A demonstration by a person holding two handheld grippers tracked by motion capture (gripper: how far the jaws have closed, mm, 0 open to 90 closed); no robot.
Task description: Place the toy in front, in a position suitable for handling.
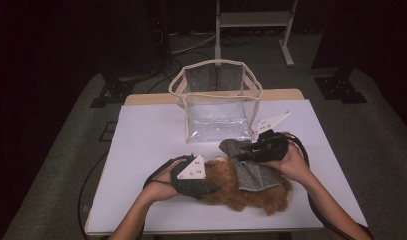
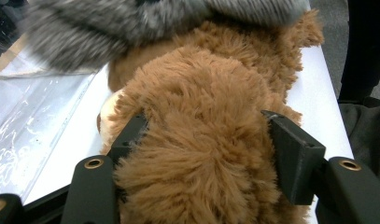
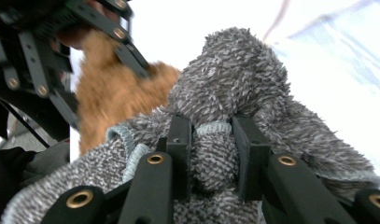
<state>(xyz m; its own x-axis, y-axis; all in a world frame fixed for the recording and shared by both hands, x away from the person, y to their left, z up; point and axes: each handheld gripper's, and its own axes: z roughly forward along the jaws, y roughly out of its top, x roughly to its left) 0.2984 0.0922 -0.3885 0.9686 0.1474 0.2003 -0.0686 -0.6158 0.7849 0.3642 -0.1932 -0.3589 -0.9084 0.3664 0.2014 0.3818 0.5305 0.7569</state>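
A brown plush bear (image 1: 251, 196) lies on the white table (image 1: 146, 145), partly wrapped in a grey knit garment (image 1: 252, 174). My left gripper (image 1: 215, 183) is shut on the bear's furry end; in the left gripper view its jaws squeeze the brown fur (image 2: 197, 107) from both sides, under the grey garment (image 2: 108, 28). My right gripper (image 1: 244, 156) is shut on the garment. In the right gripper view (image 3: 211, 149), a fold of grey knit (image 3: 234, 79) is pinched between the jaws, with the bear (image 3: 103, 107) and the left gripper (image 3: 38, 51) behind.
A clear plastic bag with beige trim (image 1: 218, 117) stands open just behind the bear, at the table's middle back. Its clear side (image 2: 33, 121) lies close to the left gripper. Cables trail from both grippers. Dark floor and frame legs lie beyond the table.
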